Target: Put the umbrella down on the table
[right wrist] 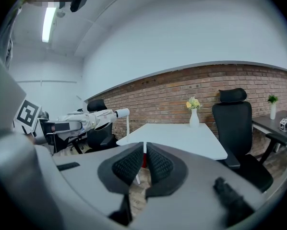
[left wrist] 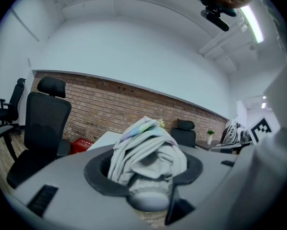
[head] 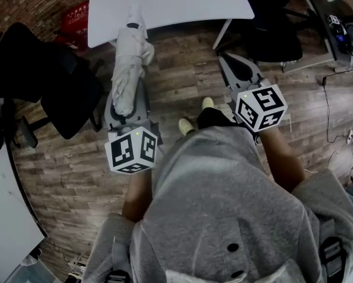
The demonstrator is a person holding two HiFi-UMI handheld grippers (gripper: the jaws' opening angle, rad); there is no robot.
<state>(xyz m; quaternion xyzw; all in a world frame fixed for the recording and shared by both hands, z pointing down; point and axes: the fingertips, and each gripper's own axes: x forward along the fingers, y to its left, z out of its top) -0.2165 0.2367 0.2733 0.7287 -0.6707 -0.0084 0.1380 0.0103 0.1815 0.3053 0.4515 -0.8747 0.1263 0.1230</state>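
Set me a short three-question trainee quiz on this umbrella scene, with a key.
1. Which grips the folded white fabric umbrella? A) left claw B) right claw C) both
2. Fill in: the right claw's jaws stand ___ (open or shut).
3. True or false: the umbrella is in the air, not yet lying on the white rectangular table.
Key: 1 A; 2 shut; 3 true.

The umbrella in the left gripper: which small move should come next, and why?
Probably carry the left gripper forward, toward the white table. It is shut on the folded umbrella, but in the head view only the umbrella's tip reaches the table edge; the rest hangs above the wooden floor, so releasing now would likely drop it.
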